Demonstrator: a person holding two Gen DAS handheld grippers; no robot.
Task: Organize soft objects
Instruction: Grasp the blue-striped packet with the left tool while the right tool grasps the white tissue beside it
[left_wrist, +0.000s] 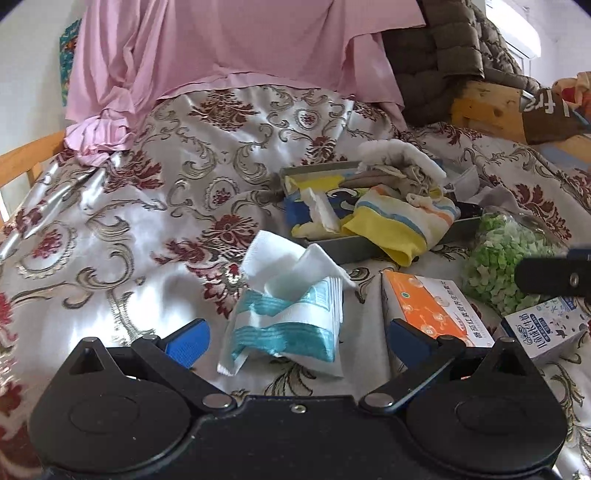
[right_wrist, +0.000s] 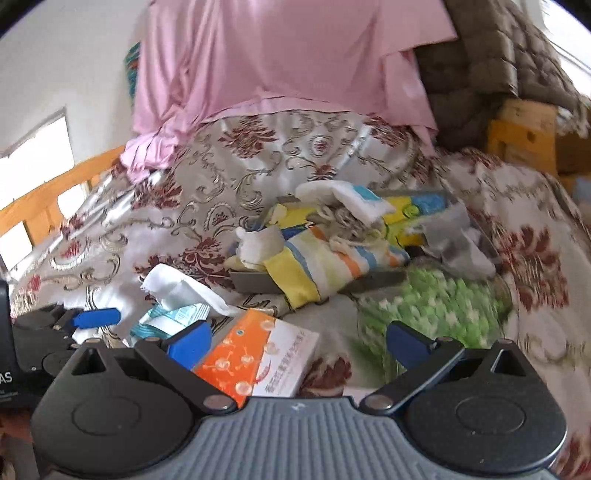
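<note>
Hovering: left tongs (left_wrist: 297, 338) low over the bed, spread wide, nothing between the blue fingers (left_wrist: 190, 339)
Right tongs: right tongs (right_wrist: 299, 341) also spread, empty; orange box corner sits between the tips but is not pinched
Tissue pack: tissue pack (left_wrist: 291, 317) white and teal, crumpled, white sheet pulled up out of the top; lies on the bedspread straight ahead of the left tongs, between tip lines, not touched
Tray: grey tray (left_wrist: 343, 249) further back on the bed, piled with soft things
Striped cloth: striped cloth (left_wrist: 402, 221) yellow, orange, blue bands, hangs over the tray's near rim
White cloth: white fluffy cloth (left_wrist: 399, 153) on top of the pile at the tray's far side
Orange box: orange box (left_wrist: 436, 306) flat on the bed, just right of the tissue pack
Milk carton: small carton (left_wrist: 546, 332) right of the orange box
Green bag: clear bag of green pieces (left_wrist: 506, 258) beside the tray's right end
Bedspread: floral bedspread (left_wrist: 129, 206) silver with red, wrinkled
Pink sheet: pink sheet (left_wrist: 229, 48) draped at the back
Blur: right wrist view smeared, detail poor
</note>
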